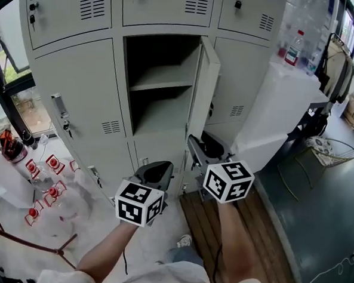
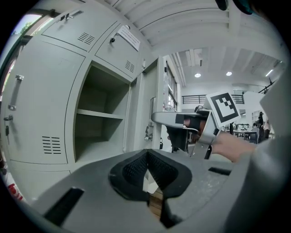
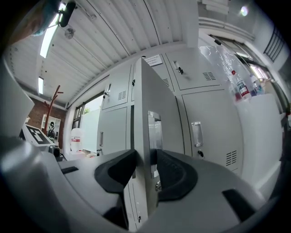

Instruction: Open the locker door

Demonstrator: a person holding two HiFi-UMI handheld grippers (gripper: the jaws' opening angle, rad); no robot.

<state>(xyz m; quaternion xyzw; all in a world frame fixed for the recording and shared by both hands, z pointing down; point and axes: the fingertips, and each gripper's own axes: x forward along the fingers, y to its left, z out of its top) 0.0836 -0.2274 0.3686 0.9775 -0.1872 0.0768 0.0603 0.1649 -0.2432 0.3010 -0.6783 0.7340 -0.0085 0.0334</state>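
**Right claw on the door's edge, left claw closed and empty**

Nearest in the head view are the two marker cubes, the left one (image 1: 138,202) lower than the right one (image 1: 228,180), over pale floor and a strip of wooden flooring (image 1: 216,236).

The left gripper (image 2: 148,157) hangs in front of the bank of lockers, touching nothing. Its pads meet at the tips, leaving only a small gap behind them through which the floor shows. Nothing is between them.

The right gripper (image 3: 145,168) is just to its right and further forward. Its jaws stand fairly wide and are closed on the free edge of the locker door (image 3: 150,100). One pad lies on each face, and the metal pull handle (image 3: 154,132) is against the right pad. In the head view this gripper meets the door at its lower corner.

The locker door (image 1: 204,86) stands swung well out, hinged on its right side and seen almost edge-on from both gripper views. The compartment (image 1: 158,113) behind it is exposed, with one shelf (image 1: 166,80) across its middle.

Left of the opening is a closed locker (image 1: 78,96) with its own handle (image 1: 59,105), and there is free floor in front of it. On the right the swung door leaves only a narrow gap to the closed neighbouring locker (image 1: 237,82). Just beyond that, a white cabinet (image 1: 280,108) carrying bottles (image 1: 295,48) bounds the space.
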